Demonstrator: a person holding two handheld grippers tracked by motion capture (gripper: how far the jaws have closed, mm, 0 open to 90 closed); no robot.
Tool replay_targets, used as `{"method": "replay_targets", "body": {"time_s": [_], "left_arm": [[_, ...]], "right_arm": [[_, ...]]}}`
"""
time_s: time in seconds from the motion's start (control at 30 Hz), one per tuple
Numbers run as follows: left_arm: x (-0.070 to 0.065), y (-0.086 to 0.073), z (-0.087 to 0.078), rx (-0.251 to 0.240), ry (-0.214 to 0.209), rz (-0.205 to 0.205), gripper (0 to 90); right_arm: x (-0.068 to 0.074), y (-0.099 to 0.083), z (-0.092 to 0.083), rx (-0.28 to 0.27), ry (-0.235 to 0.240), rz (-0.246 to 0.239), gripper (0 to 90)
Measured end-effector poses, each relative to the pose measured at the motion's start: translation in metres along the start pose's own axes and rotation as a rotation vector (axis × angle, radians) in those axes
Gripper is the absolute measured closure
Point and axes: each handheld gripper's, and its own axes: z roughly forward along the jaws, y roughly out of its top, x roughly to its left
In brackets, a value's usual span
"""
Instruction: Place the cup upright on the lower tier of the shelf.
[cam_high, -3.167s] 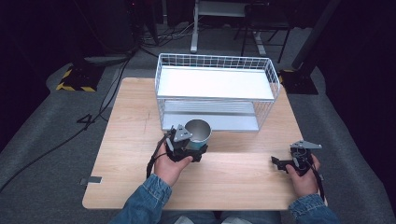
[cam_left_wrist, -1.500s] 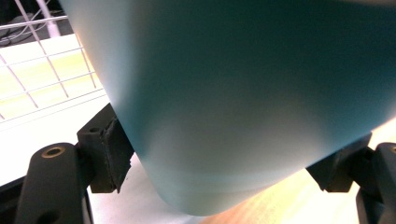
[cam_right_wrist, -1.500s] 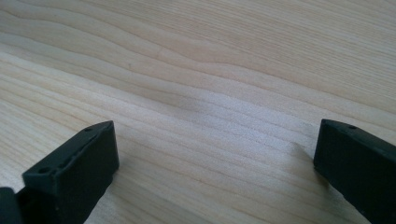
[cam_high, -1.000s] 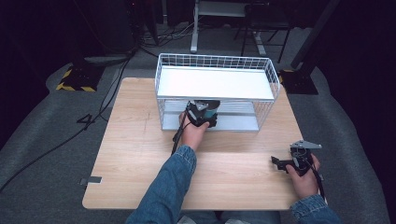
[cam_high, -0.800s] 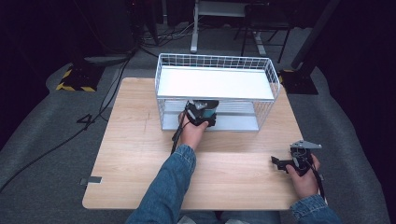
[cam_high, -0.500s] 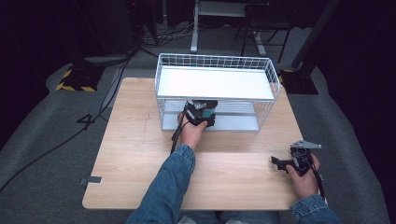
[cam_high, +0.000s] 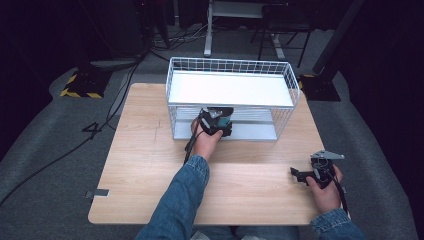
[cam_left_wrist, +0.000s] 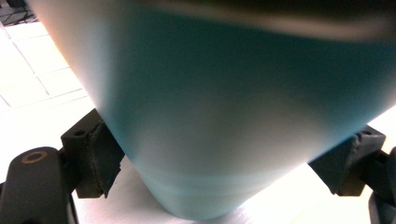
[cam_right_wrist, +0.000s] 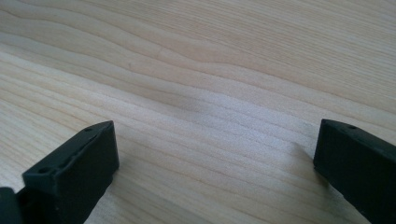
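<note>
The left tool (cam_high: 216, 121) reaches into the lower tier of the white wire rack (cam_high: 231, 90), its jaws clamped on a teal cup (cam_left_wrist: 233, 116) that stands between them on the metal shelf. The right tool (cam_high: 311, 174) rests low over the table (cam_high: 145, 150), jaws spread apart, bare wood between them

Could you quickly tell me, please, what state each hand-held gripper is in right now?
Left hand-held gripper: closed on the teal cup, at the wire rack's lower shelf.
Right hand-held gripper: open, holding nothing, over the wooden table.
</note>
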Motion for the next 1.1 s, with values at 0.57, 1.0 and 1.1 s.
{"method": "replay_targets", "body": {"time_s": [0.57,1.0,1.1], "left_arm": [[0.002,-0.005,-0.037,-0.027,-0.072,0.030,15.4],[-0.007,-0.010,-0.091,-0.052,-0.104,0.081,15.4],[-0.008,-0.015,-0.108,-0.052,-0.107,0.100,15.4]], "right_arm": [[0.000,0.000,0.000,0.000,0.000,-0.001,0.2],[0.000,0.000,0.000,0.000,0.000,0.000,0.2],[0.000,0.000,0.000,0.000,0.001,0.001,0.2]]}}
